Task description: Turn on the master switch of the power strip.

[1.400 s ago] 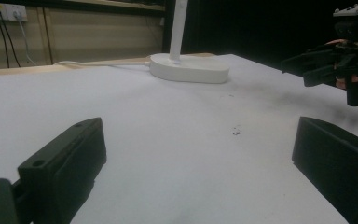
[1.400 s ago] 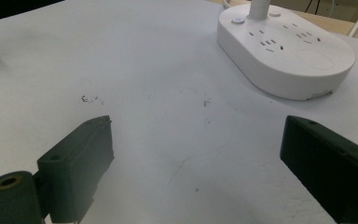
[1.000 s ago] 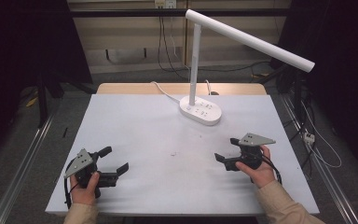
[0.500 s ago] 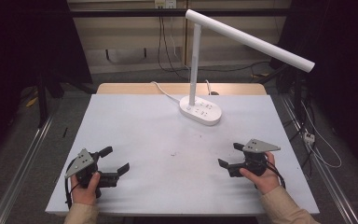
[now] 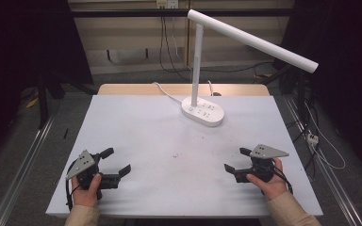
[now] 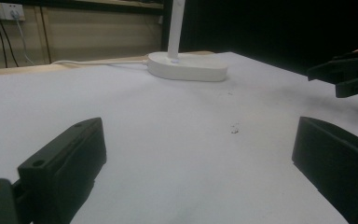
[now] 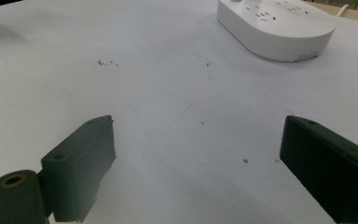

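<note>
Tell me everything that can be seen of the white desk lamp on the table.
The desk lamp is white all over and looks like smooth plastic. Its flat oval base stands on the far middle of the table, with small marks or buttons on top. A straight upright post rises from the base, and a long round bar slants from its top down toward the right. A white cable leaves the base toward the back left. No light is seen from it. Nothing touches it but the table; both grippers are far off.
</note>
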A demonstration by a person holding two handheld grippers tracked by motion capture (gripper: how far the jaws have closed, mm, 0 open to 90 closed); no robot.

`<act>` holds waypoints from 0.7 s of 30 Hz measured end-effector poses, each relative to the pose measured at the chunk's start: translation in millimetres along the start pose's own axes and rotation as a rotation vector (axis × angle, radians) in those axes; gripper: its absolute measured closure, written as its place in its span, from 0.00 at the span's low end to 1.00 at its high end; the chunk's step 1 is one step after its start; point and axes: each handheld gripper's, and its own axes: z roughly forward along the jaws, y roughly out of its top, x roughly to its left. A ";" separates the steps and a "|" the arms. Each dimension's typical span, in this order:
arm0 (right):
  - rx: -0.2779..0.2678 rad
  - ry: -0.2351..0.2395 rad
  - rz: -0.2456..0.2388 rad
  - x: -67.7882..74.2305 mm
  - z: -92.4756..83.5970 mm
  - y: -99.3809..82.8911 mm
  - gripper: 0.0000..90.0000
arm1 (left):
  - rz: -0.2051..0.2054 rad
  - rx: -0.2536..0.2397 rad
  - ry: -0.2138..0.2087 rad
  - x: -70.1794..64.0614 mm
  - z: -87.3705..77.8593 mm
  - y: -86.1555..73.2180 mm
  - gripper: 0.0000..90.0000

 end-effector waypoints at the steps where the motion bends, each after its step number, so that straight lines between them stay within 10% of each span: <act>1: -0.001 -0.001 0.002 0.0 -1.2 -0.6 0.11 | 0.001 -0.002 -0.001 0.2 0.1 0.0 0.03; 21: -0.006 -0.012 0.006 -0.8 -16.6 -9.4 0.11 | -0.001 0.003 0.000 -0.3 0.8 -0.3 0.03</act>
